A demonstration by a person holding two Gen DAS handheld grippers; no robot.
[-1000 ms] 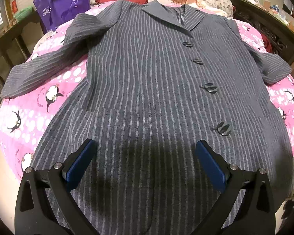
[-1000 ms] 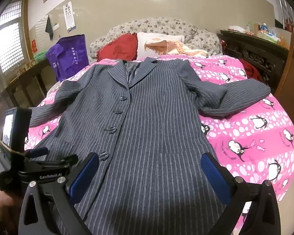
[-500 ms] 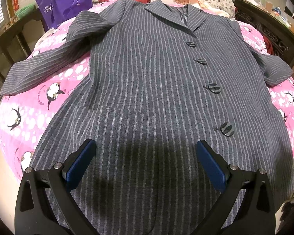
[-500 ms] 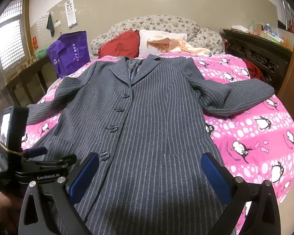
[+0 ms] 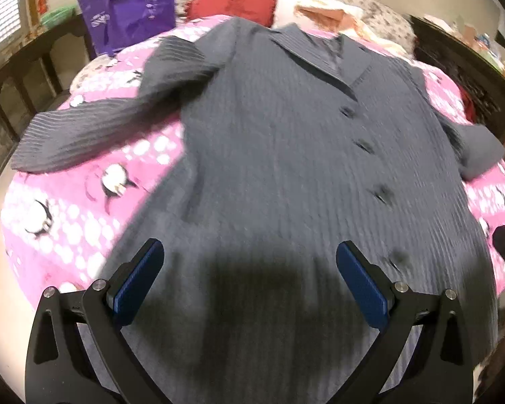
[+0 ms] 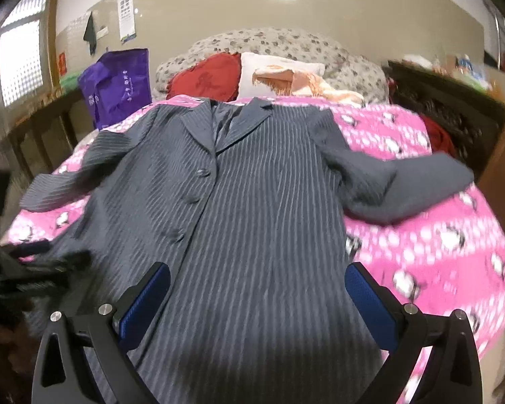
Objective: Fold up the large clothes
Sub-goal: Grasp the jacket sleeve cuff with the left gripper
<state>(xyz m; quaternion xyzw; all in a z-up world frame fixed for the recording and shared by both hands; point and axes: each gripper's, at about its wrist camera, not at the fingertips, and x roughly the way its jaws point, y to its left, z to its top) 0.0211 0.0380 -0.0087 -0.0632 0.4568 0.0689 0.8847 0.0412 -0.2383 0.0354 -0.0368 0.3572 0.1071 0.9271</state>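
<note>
Left wrist view: the left hand-held gripper (image 5: 249,281) is spread wide and holds nothing, above the lower front of the coat (image 5: 286,155), which lies flat, buttoned side up, on the bed (image 5: 84,208). The picture is blurred.

Right wrist view: the right hand-held gripper (image 6: 257,304) is also wide and empty over the coat's (image 6: 259,202) hem, both sleeves spread out. A purple bag (image 6: 118,84) stands beside the bed (image 6: 437,235).

bed (image 6: 454,242) | pink penguin cover | striped grey coat (image 6: 259,222) spread flat, sleeves out
</note>
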